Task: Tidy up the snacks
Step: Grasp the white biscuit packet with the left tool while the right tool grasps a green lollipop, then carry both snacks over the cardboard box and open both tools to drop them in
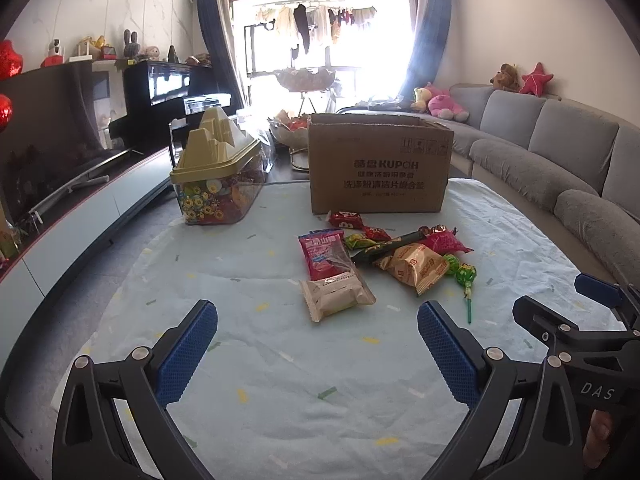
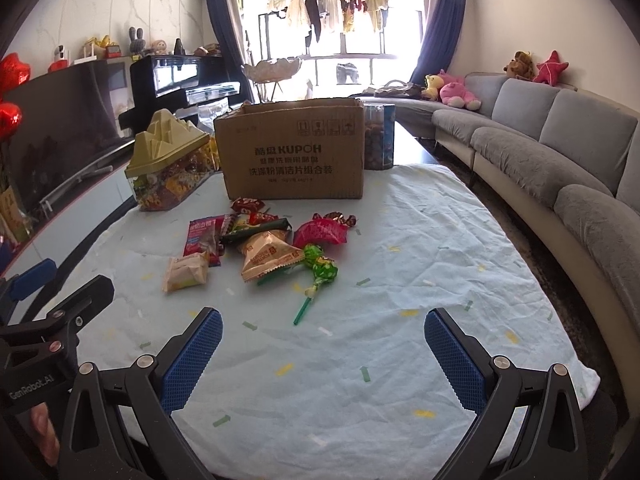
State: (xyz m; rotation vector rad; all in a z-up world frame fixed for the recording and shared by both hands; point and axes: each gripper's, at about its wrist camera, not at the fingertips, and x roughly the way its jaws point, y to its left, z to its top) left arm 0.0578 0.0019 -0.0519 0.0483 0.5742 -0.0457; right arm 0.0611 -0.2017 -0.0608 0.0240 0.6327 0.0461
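Since both grippers' fingers (image 1: 196, 344) (image 2: 452, 360) were spread empty, the overlapped snack pile (image 1: 384, 256) could be scattered if grabbed carelessly.

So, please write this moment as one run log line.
left gripper: open | right gripper: open | snack pile: untouched | brown cardboard box: open
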